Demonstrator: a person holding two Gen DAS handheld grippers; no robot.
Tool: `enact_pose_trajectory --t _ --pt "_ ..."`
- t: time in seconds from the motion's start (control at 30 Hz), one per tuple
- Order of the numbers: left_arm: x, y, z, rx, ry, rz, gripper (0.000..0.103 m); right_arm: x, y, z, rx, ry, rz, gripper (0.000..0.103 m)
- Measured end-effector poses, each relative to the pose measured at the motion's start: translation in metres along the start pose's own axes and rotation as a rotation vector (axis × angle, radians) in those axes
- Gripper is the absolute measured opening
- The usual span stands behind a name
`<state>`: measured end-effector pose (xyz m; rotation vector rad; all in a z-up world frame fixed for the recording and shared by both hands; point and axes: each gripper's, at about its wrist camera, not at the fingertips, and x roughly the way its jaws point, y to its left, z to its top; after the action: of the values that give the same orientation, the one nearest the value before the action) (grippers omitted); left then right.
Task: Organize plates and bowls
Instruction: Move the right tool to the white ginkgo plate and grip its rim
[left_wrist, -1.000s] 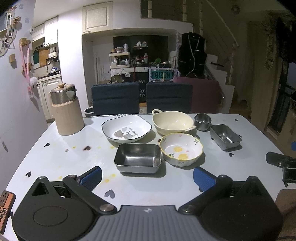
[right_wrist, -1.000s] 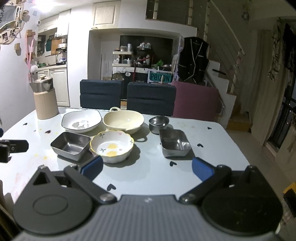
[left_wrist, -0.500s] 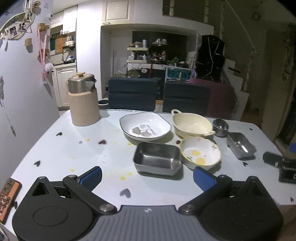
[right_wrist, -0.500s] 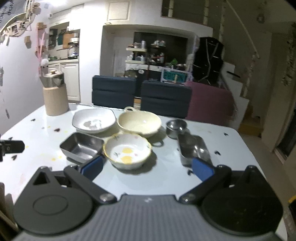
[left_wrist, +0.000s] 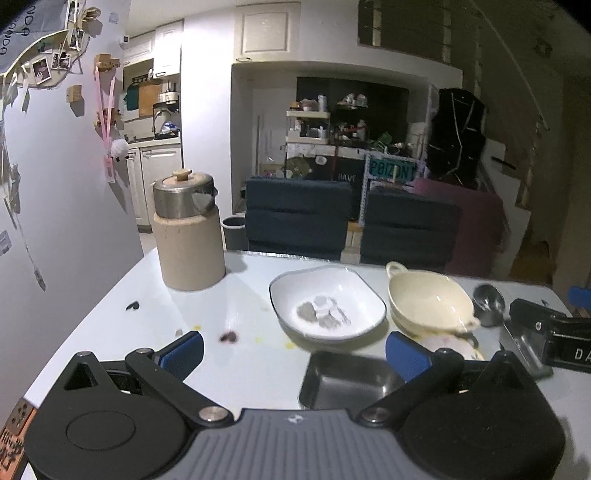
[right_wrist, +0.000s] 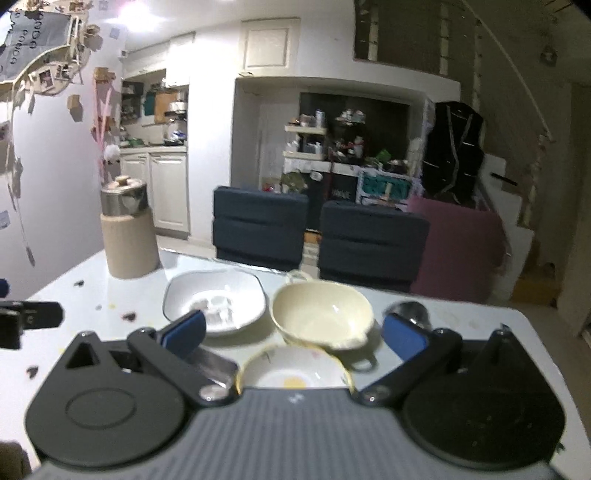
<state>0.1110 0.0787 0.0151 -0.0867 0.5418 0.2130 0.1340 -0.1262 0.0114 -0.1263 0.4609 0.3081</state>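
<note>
Left wrist view: my left gripper (left_wrist: 293, 347) has come forward and lower over the table (left_wrist: 110, 325), jaws spread wide and empty. The steel tray (left_wrist: 347, 380) now sits right under them, the white plate (left_wrist: 327, 301) just beyond.

Right wrist view: my right gripper (right_wrist: 293, 330) has closed in too, jaws wide and empty, above the flowered bowl (right_wrist: 293, 371), the cream bowl (right_wrist: 321, 314) behind it. I judge first pickups are imminent; nothing is stacked yet.
</note>
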Motion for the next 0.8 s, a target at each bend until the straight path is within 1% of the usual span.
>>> enact_pose_trajectory --t 0.1,0.27,0.37,0.47,0.6,0.67,0.77,0.8 --pt "0.017 0.001 0.011 -0.011 -0.024 0.019 0.103 0.022 -0.001 0.014 0.031 -0.004 0.016 0.103" --pt "0.052 0.0 0.03 -0.019 -0.028 0.026 0.103 0.06 -0.002 0.03 0.067 -0.031 0.014 0.103" --pt "0.074 -0.001 0.039 -0.029 -0.028 0.032 0.103 0.086 -0.004 0.039 0.083 -0.008 0.0 0.103" --pt "0.102 -0.002 0.045 -0.039 -0.006 0.035 0.103 0.109 -0.005 0.042 0.09 0.006 -0.01 0.103" --pt "0.141 -0.003 0.047 -0.041 0.043 0.059 0.103 0.142 -0.001 0.044 0.101 0.049 -0.021 0.103" --pt "0.162 0.001 0.047 -0.053 0.071 0.069 0.103 0.156 -0.002 0.043 0.145 0.084 0.027 0.103" --pt "0.188 0.006 0.045 -0.084 0.113 0.082 0.103 0.183 -0.007 0.043 0.256 0.15 0.074 0.103" --pt "0.196 0.009 0.045 -0.097 0.122 0.086 0.103 0.192 -0.008 0.041 0.294 0.173 0.094 0.101"
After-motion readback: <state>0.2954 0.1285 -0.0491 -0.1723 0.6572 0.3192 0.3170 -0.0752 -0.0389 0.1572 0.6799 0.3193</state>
